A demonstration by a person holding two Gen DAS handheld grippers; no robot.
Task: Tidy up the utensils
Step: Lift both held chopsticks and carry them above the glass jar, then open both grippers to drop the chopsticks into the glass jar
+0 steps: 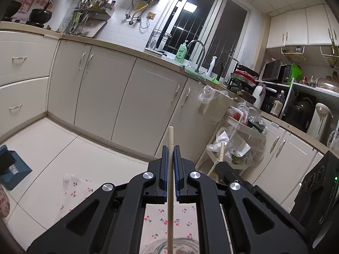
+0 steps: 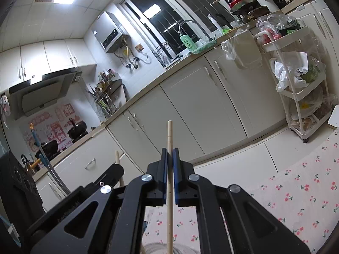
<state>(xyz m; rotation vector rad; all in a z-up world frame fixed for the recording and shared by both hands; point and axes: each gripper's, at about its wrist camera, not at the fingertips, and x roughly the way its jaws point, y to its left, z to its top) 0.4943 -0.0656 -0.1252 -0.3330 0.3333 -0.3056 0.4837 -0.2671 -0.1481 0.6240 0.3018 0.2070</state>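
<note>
My left gripper is shut on a pale wooden chopstick that runs upright between the blue pads and reaches down to a clear glass jar at the bottom edge. My right gripper is shut on a second wooden chopstick, whose lower end points at the glass jar below. The right gripper with its chopstick shows just right of my left one. The left gripper's chopstick shows at the left of the right wrist view.
A cherry-print tablecloth covers the table under both grippers. Cream kitchen cabinets and a tiled floor lie beyond. A white rolling cart with bags stands by the cabinets. A black device sits at the right.
</note>
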